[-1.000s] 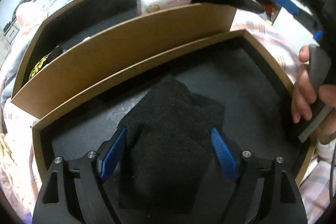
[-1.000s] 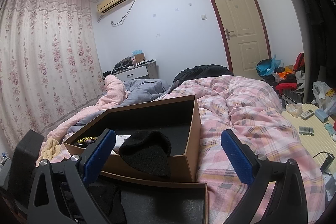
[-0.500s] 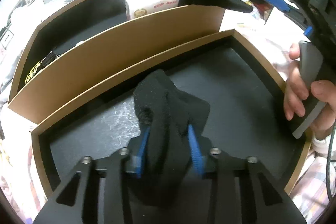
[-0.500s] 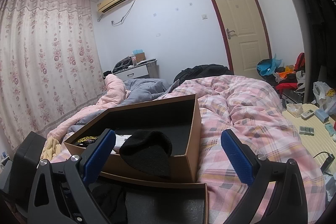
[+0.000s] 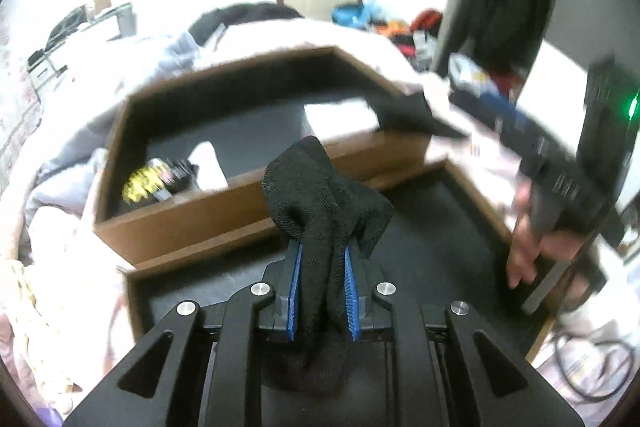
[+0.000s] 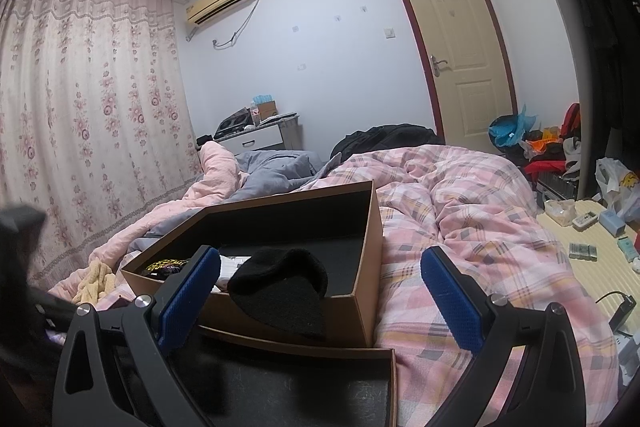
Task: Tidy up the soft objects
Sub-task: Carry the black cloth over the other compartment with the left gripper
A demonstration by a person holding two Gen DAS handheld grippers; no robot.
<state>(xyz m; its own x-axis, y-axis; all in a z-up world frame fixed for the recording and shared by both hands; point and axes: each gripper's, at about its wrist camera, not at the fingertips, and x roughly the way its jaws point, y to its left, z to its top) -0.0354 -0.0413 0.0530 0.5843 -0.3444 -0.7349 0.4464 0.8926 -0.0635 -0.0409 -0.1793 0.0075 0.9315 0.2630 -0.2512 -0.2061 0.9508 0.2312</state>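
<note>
My left gripper (image 5: 321, 259) is shut on a black knitted sock (image 5: 324, 195) and holds it lifted above the near brown box (image 5: 472, 183) with a black floor. The far brown box (image 5: 248, 195) holds a yellow-and-black item (image 5: 154, 179) and a white packet (image 5: 340, 115). A black beanie (image 6: 280, 283) hangs over the far box's front corner (image 6: 360, 311). My right gripper (image 6: 320, 291) is open and empty, held over the near box's right side.
The boxes lie on a pink plaid quilt (image 6: 460, 211). A yellow cloth (image 6: 96, 279) lies left of the far box. Floor clutter and a door (image 6: 456, 47) lie to the right. The right gripper's body and hand (image 5: 560, 211) show at the left view's right edge.
My left gripper closed on the black sock and lifted it off the near box's floor. The right gripper has hardly moved.
</note>
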